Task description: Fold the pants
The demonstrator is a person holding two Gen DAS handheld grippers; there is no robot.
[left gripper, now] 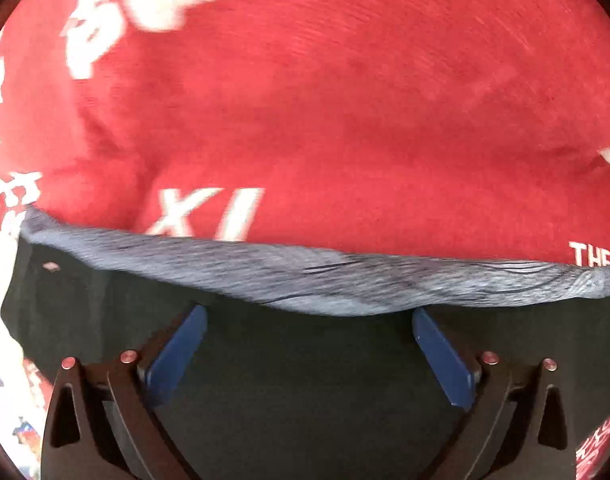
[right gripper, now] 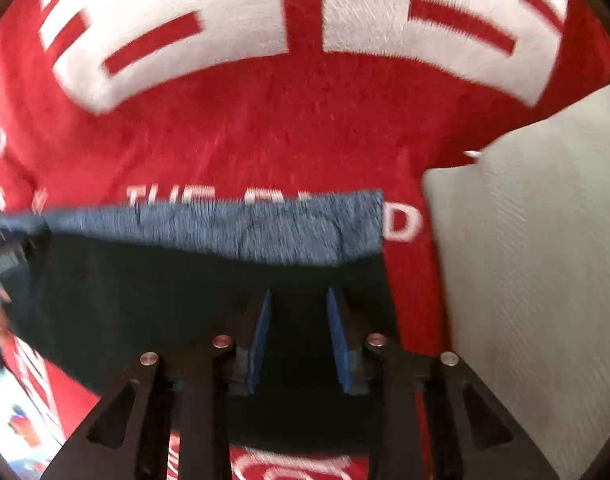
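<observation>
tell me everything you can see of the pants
The pants are dark, nearly black soft fabric with a heathered blue-grey ribbed waistband running along their far edge. They lie flat on a red blanket printed with white lettering. In the right wrist view the waistband's end and a straight side edge show, near a white pillow. Both grippers hang above the dark cloth; whether either touches it cannot be told. The pictures are motion-blurred.

The left gripper (left gripper: pixel 309 316) points steeply down, its blue-padded fingers (left gripper: pixel 177 354) spread wide with nothing pinched between them. The right gripper (right gripper: pixel 298 300) points straight down, fingers (right gripper: pixel 339 344) narrowly parted, gripping nothing.
</observation>
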